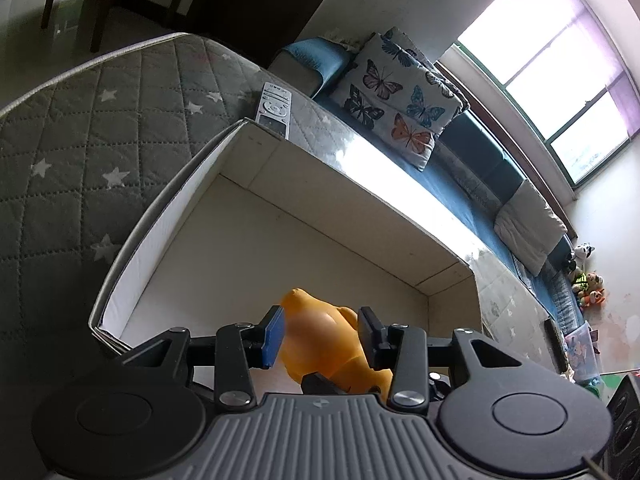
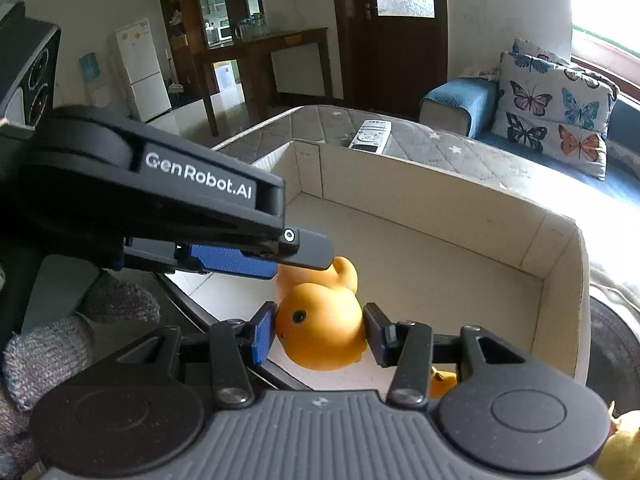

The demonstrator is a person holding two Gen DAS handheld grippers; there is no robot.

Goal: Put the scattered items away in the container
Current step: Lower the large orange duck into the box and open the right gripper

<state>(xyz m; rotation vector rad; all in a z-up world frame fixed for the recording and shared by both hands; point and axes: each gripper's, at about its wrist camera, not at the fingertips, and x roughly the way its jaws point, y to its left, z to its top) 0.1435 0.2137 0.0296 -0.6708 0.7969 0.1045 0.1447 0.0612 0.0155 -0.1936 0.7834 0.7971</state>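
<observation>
Two orange rubber ducks hang over an open white cardboard box [image 1: 320,204]. In the left wrist view my left gripper [image 1: 322,336] is shut on one duck [image 1: 316,340], its blue and black pads pressing the body from both sides. In the right wrist view my right gripper [image 2: 320,334] is shut on the other duck [image 2: 320,332] at its head, just above the near corner of the box [image 2: 420,208]. My left gripper [image 2: 304,266] reaches in from the left there, and its duck [image 2: 340,274] shows behind the right one, partly hidden.
The box sits on a grey star-quilted cover [image 1: 80,128]. A white remote [image 1: 276,108] lies just beyond its far corner. A blue sofa with butterfly cushions [image 1: 400,100] runs along the window side. A black speaker [image 1: 624,420] and a gloved hand [image 2: 40,352] are close by.
</observation>
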